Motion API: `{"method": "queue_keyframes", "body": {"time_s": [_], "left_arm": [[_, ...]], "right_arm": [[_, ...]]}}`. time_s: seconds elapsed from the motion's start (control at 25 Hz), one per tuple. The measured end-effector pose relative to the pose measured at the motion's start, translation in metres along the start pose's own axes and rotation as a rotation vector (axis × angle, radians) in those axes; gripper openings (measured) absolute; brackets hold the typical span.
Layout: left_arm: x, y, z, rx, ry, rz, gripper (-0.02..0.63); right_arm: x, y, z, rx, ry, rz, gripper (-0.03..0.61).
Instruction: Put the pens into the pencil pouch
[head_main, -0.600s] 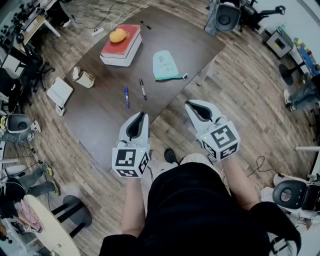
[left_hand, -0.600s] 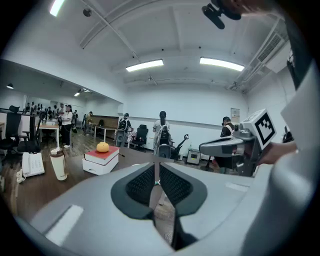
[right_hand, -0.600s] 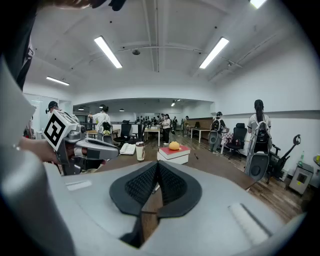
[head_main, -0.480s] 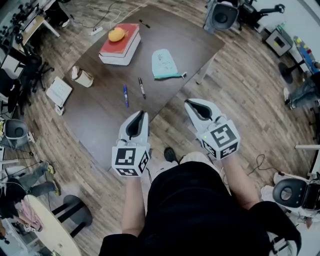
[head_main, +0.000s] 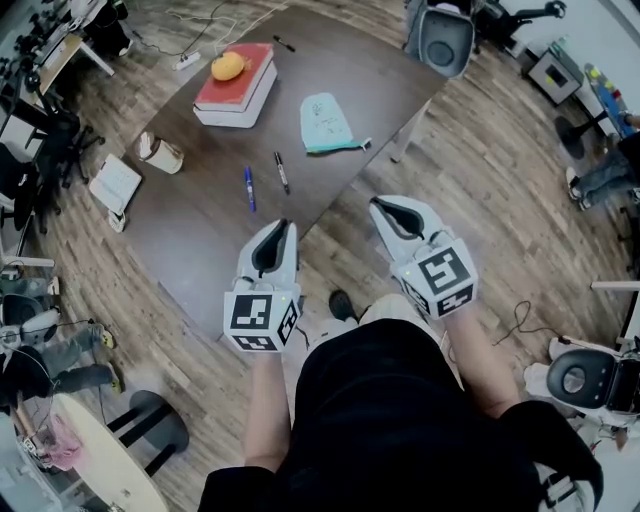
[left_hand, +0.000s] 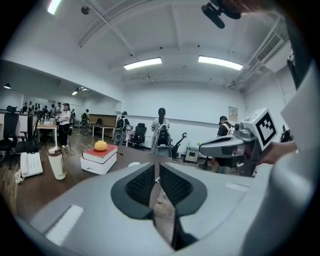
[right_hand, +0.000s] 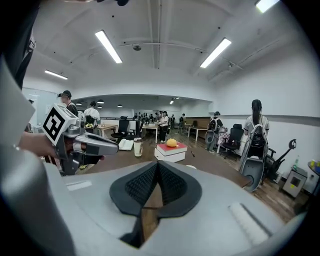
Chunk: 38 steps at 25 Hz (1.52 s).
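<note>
Room: an open office with a wood floor, chairs and people at far desks. A dark surface (head_main: 200, 240) lies ahead of the person.
Head view, pouch: the pale green pouch (head_main: 326, 124) lies flat at mid-surface toward the right, with its teal edge on the near side. Whether it is unzipped cannot be told.
Head view, pens: the blue pen (head_main: 248, 188) and black pen (head_main: 282, 172) lie side by side without touching, near and left of the pouch. A third pen (head_main: 284, 43) lies at the far edge.
Head view, rest: books (head_main: 235, 85) with a fruit (head_main: 228, 66) on top sit at far left, and a cup (head_main: 160, 153) sits at the left edge.
Head view, claws: the left claw (head_main: 284, 226) hangs over the near edge of the surface. The right claw (head_main: 376, 206) hangs just off the surface to the right. Both are well short of the pens.
Left gripper view: the left claw's pads are drawn together with nothing between them. The books and cup show beyond at left, and the right claw at right.
Right gripper view: the right claw is clenched tight and empty. The left claw shows at left, and the books are far ahead.
Pens, handling: probably light, stiff and smooth, and likely to roll. Pinch one across mid-barrel.
Pouch, handling: probably soft and limp, so it may slide or sag. One claw could hold the zip edge while the other feeds in a pen.
</note>
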<state>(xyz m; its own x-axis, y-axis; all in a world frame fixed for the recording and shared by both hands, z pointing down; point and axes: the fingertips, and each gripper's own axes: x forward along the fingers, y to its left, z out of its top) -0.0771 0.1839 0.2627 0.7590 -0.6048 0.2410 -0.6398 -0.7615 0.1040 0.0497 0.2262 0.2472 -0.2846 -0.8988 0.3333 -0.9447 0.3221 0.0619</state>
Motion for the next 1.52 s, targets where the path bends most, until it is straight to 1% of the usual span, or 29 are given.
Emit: {"method": "queue_keyframes", "body": {"time_s": [0.28,0.48,0.8,0.96,1.2,1.32,1.44,1.52], "left_arm": [[-0.002,-0.001,-0.005,0.004,0.013,-0.015,0.025],[-0.001,-0.001,-0.007,0.003,0.02,-0.017,0.025],[0.008,0.002,-0.01,-0.004,0.034,-0.019,0.025],[0.019,0.009,-0.007,-0.009,0.037,-0.001,0.029],[0.042,0.016,-0.006,-0.005,0.059,0.003,0.068],[0.056,0.018,-0.004,0.005,0.073,-0.006,0.094],[0.069,0.02,-0.002,0.012,0.089,-0.007,0.126],[0.078,0.024,0.0,0.014,0.097,-0.006,0.13]], "right_arm": [[0.001,0.004,-0.008,0.043,0.004,-0.005,0.011],[0.004,0.004,-0.015,0.04,0.028,-0.004,0.012],[0.015,-0.001,-0.015,0.04,0.033,0.017,0.014],[0.027,-0.008,-0.013,0.041,0.036,0.038,0.014],[0.044,-0.026,-0.014,0.042,0.051,0.053,0.026],[0.055,-0.036,-0.015,0.04,0.065,0.071,0.068],[0.067,-0.046,-0.014,0.034,0.071,0.085,0.088],[0.076,-0.053,-0.014,0.014,0.086,0.088,0.098]]}}
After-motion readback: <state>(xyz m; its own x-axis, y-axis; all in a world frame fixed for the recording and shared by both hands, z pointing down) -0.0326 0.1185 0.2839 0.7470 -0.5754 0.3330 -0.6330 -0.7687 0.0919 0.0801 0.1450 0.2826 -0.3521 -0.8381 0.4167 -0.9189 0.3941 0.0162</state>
